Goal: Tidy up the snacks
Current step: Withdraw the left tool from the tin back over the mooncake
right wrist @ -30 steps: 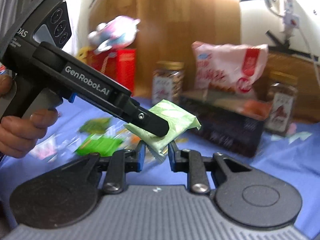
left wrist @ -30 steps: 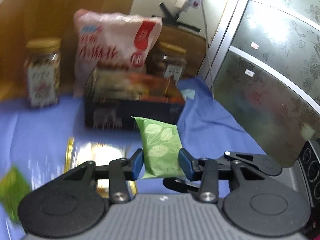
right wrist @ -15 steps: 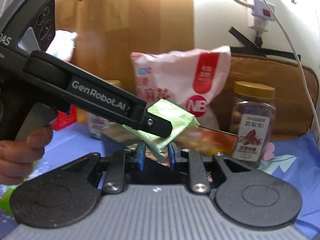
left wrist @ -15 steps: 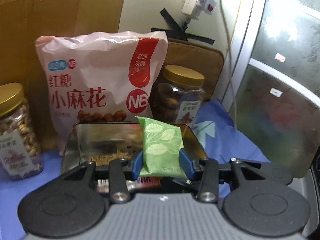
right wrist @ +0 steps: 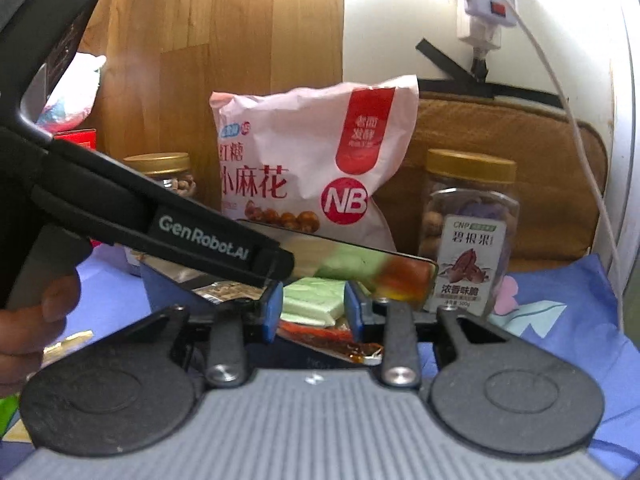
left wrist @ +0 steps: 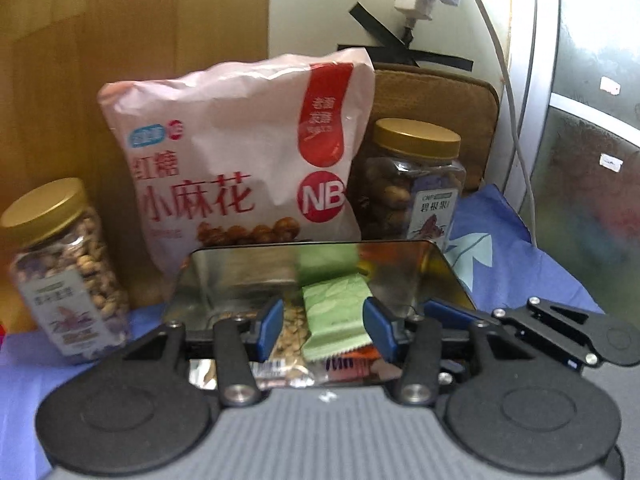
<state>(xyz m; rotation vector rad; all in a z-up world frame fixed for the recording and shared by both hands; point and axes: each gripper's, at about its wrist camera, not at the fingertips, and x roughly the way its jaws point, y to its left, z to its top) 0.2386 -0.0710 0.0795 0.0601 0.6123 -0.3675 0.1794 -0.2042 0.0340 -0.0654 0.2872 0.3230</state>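
Observation:
A green leaf-print snack packet [left wrist: 334, 318] lies inside the shiny metal tin [left wrist: 448, 268] on top of other wrapped snacks. My left gripper [left wrist: 325, 330] hangs over the tin with its jaws opening; the packet sits between the blue pads, and the left pad is clear of it. In the right wrist view the same green packet [right wrist: 312, 305] rests in the tin [right wrist: 160, 288]. My right gripper [right wrist: 313, 312] is also opening, its pads standing off either side of the packet. The left gripper's black finger [right wrist: 276, 262] crosses in from the left, held by a hand [right wrist: 36, 320].
Behind the tin stands a pink snack bag [left wrist: 240, 168], flanked by two gold-lidded nut jars [left wrist: 60, 280] [left wrist: 416, 184]. A brown cushion [right wrist: 520, 152] leans on the wall under a power strip [right wrist: 488, 4] with a hanging cable. A blue cloth [left wrist: 512, 256] covers the table.
Both grippers pinched the green packet above the tin half a second ago. Their jaws have widened and the packet has dropped into the tin.

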